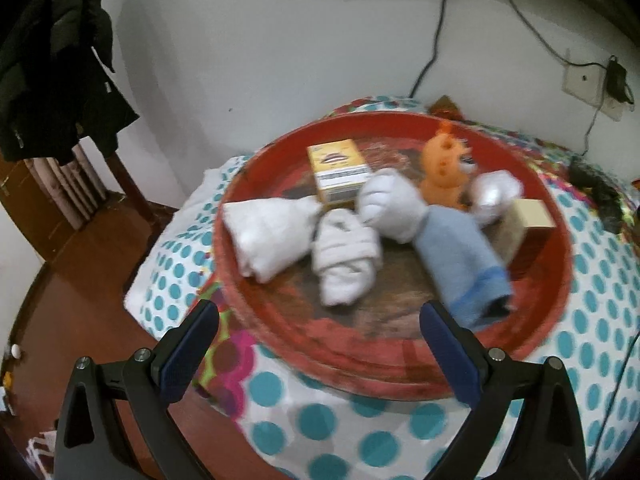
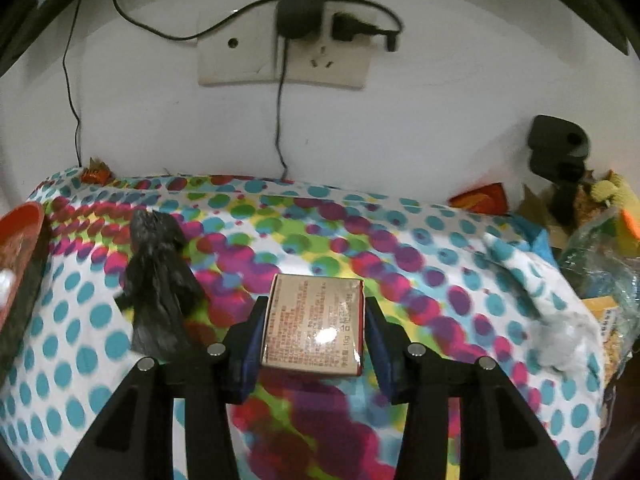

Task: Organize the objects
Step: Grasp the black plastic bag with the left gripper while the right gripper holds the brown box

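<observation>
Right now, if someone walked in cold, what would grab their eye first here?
Probably the big red round tray on the polka-dot cloth, crowded with rolled white socks, a yellow box and an orange toy figure. Next, the small printed box clamped between the right gripper fingers, above the cloth's colourful middle.

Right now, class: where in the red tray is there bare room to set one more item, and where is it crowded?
Free: the near strip of the red tray, between its front rim and the white sock bundle and blue sock. Crowded: the middle and back, where the yellow box, orange toy and socks cluster.
</observation>
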The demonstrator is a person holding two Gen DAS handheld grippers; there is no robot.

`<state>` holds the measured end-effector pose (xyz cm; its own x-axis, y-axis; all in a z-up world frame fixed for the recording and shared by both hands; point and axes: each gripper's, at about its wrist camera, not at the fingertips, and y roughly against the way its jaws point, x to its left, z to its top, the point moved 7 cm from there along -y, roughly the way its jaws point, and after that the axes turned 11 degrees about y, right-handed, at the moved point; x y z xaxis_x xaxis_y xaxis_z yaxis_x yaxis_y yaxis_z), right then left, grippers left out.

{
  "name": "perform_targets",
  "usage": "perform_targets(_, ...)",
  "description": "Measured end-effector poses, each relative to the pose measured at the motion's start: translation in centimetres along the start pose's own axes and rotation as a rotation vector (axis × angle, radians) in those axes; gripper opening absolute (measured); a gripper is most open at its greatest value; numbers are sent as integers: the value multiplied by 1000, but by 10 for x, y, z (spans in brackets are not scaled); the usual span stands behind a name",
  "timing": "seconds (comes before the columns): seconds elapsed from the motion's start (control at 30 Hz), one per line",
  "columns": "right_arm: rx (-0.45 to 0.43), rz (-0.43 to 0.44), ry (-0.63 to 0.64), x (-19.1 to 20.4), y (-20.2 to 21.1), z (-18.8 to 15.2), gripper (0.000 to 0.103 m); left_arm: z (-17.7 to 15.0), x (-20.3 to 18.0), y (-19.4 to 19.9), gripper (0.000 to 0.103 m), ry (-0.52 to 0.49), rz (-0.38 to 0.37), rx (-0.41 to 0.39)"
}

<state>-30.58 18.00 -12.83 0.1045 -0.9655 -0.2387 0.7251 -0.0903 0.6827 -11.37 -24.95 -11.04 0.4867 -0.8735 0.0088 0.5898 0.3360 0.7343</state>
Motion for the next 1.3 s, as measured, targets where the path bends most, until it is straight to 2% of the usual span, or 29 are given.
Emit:
perform_targets(0.2, -24, -30, 37, -21, 19, -22, 46, 10, -48, 28, 101, -21, -76, -39)
perform_targets(0.43, -29, -21, 46, -35, 34, -44, 46, 32, -153, 42, 103, -82, -236, -6)
perform_targets(0.53, -38, -7, 8, -43, 37, -48, 46, 36, -206, 34, 103, -125, -300, 45)
perform_targets(0.63, -34, 14, -32, -49, 35, -49, 46, 34, -246, 15, 103, -119, -353, 134)
perform_targets(0.7, -25, 24, -43, -50, 32, -51, 46, 34, -268, -1, 103, -103, -353, 176)
perform_targets(0.87, -23, 48, -40, -48, 31, -51, 46, 42, -310, -32, 103, -81, -315, 205)
perform_targets(0.97, -26, 53, -18, -43, 32, -50, 46, 47, -333, -48, 103, -58, -320, 238)
perform_targets(1.13, -27, 61, -9, -40, 31, -49, 46, 52, -365, -78, 103, 5, -317, 311)
perform_targets(1.3, -18, 88, -35, -42, 28, -51, 46, 51, -381, -100, 102, 31, -283, 331)
